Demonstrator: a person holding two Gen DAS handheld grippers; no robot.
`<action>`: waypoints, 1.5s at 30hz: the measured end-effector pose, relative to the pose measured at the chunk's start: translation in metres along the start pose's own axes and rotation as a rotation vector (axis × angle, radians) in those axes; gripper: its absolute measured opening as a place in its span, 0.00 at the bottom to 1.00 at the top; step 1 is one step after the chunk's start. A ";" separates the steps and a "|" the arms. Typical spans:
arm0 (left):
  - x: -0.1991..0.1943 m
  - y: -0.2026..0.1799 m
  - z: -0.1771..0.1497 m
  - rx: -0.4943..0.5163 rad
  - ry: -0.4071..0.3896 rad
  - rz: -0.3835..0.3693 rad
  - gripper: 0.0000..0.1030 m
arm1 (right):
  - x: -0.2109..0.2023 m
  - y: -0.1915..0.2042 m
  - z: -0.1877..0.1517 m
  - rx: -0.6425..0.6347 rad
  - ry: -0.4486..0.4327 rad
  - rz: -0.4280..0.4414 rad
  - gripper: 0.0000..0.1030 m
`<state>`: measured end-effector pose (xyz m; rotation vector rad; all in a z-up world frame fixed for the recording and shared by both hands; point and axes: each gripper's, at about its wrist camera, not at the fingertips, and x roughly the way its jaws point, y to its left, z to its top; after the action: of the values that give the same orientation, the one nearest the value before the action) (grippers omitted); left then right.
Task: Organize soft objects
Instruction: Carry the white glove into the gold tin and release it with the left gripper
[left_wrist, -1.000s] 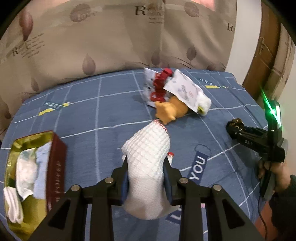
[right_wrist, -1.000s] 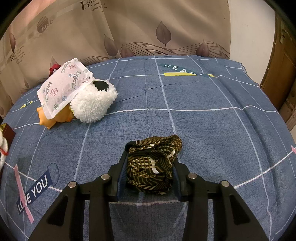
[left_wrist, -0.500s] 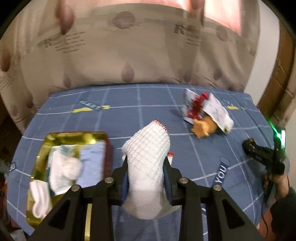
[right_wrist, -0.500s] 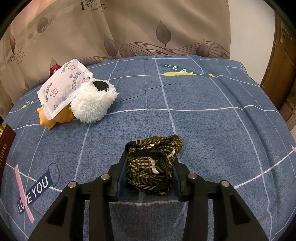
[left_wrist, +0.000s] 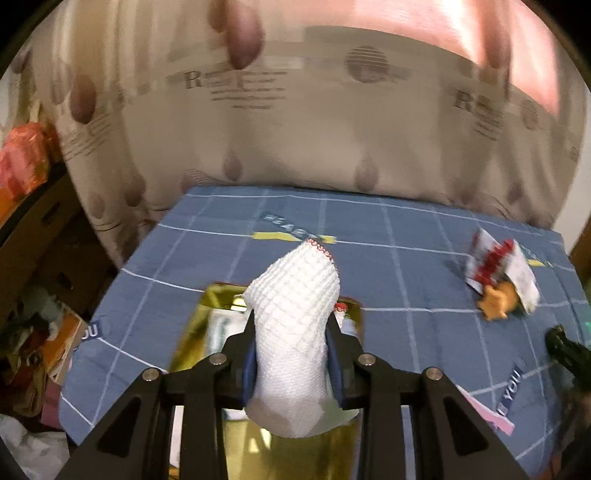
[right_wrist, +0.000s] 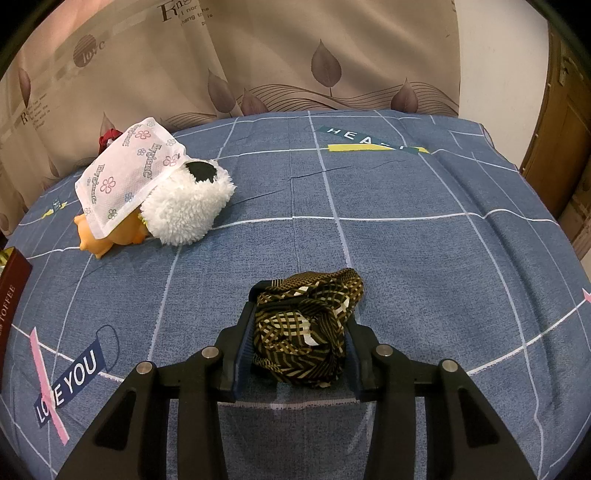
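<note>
The gold tin (left_wrist: 192, 332) sits lower centre in the left view, directly beneath the left tool (left_wrist: 291, 354), which pinches a white waffle sock (left_wrist: 295, 314), long axis running up-frame, cuff uppermost. The right tool (right_wrist: 301, 332) clamps a patterned scarf (right_wrist: 306, 325), bunched, axis unclear.

The blue bedsheet (right_wrist: 406, 229) carries "LOVE YOU" at eight o'clock and "HEA…", cut off by a yellow bar, at one o'clock; the white cloth (right_wrist: 129, 173) at ten o'clock repeats "Hygiene"; the dark red box (right_wrist: 11, 288) at nine reads "TOFFEE"; the curtain (right_wrist: 258, 55) shows "love"
</note>
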<state>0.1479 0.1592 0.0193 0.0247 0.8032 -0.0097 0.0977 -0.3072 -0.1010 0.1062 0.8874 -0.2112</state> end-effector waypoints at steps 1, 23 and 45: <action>0.002 0.006 0.002 -0.011 0.002 0.012 0.31 | 0.000 0.000 0.000 0.000 0.000 -0.001 0.40; 0.083 0.048 -0.002 -0.126 0.172 0.029 0.35 | 0.000 0.002 0.000 -0.003 0.002 0.002 0.43; 0.027 0.054 -0.019 -0.128 0.036 0.064 0.58 | 0.000 0.002 0.000 -0.019 0.006 -0.003 0.45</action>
<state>0.1540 0.2142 -0.0129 -0.0705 0.8374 0.1031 0.0981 -0.3053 -0.1007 0.0875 0.8952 -0.2055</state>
